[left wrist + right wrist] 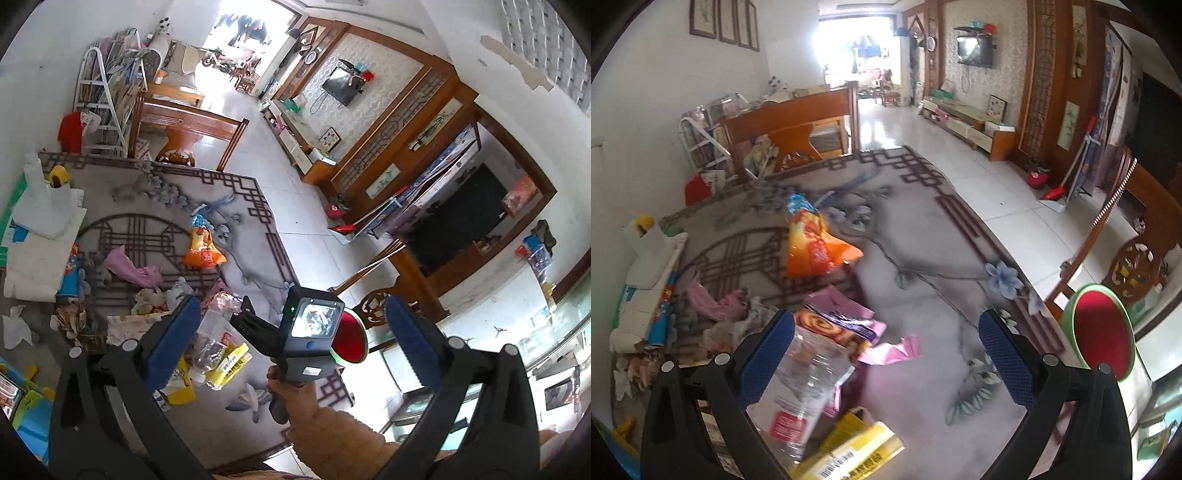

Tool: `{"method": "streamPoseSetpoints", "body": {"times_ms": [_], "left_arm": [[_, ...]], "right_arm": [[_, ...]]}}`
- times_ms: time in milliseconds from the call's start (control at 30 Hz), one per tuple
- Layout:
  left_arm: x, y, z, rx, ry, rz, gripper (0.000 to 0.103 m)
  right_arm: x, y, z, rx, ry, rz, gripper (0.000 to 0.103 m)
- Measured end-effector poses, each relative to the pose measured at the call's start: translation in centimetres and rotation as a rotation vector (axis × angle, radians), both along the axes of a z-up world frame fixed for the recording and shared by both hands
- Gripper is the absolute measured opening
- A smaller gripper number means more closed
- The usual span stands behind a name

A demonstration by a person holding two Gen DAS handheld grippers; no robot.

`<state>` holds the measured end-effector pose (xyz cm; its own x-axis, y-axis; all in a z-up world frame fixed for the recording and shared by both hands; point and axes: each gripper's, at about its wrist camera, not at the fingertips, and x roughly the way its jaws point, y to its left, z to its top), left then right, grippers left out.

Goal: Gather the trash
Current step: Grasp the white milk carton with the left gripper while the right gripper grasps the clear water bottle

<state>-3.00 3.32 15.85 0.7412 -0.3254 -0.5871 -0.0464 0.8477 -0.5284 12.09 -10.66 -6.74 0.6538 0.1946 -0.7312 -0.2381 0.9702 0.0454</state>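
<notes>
Yellow wrapper (849, 448) and clear bag (809, 373) lie closest, not yet picked up.
Right gripper (886, 354) and left gripper (291, 339) gape wide, holding nothing (bin (1102, 332) waits beside); next, probably close on one piece.

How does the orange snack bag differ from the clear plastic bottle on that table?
The orange bag is opaque and brightly printed; the bottle is see-through with a pink label. The bag lies farther out on the table, apart from the gripper; the bottle lies close, beside the right gripper's left finger. Both lie flat among the litter, ungripped.
</notes>
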Motion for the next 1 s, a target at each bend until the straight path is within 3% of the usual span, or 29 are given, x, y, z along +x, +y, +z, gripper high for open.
{"method": "streamPoseSetpoints", "body": {"times_ms": [233,333,467,600,733,833,1000], "left_arm": [[0.3,0.2,-0.1,-0.014,0.005,-0.02,0.098],[0.4,1.1,-1.4,-0.058,0.042,-0.025,0.098],[0.4,3.1,-5.0,-0.011,0.046,0.054,0.098],[1.0,6.4,-11.6,0.104,0.113,0.18,0.098],[1.2,8.9,-16.4,0.241,0.155,0.289,0.098],[1.6,9.4,-18.9,0.393,0.156,0.301,0.098],[3.1,8.6,-22.0,0.552,0.191,0.2,0.098]], "right_arm": [[0.0,0.4,0.2,0.001,-0.004,-0.001,0.096],[0.0,0.2,0.4,0.009,-0.003,-0.013,0.096],[-0.3,0.0,0.9,0.037,0.003,-0.011,0.096],[-0.7,1.0,0.0,0.1,0.087,0.021,0.096],[-1.3,2.7,-2.0,0.133,0.193,0.052,0.096],[-1.1,3.7,-3.9,0.067,0.257,0.046,0.096],[-0.1,2.8,-7.3,0.138,0.438,0.062,0.093]]}}
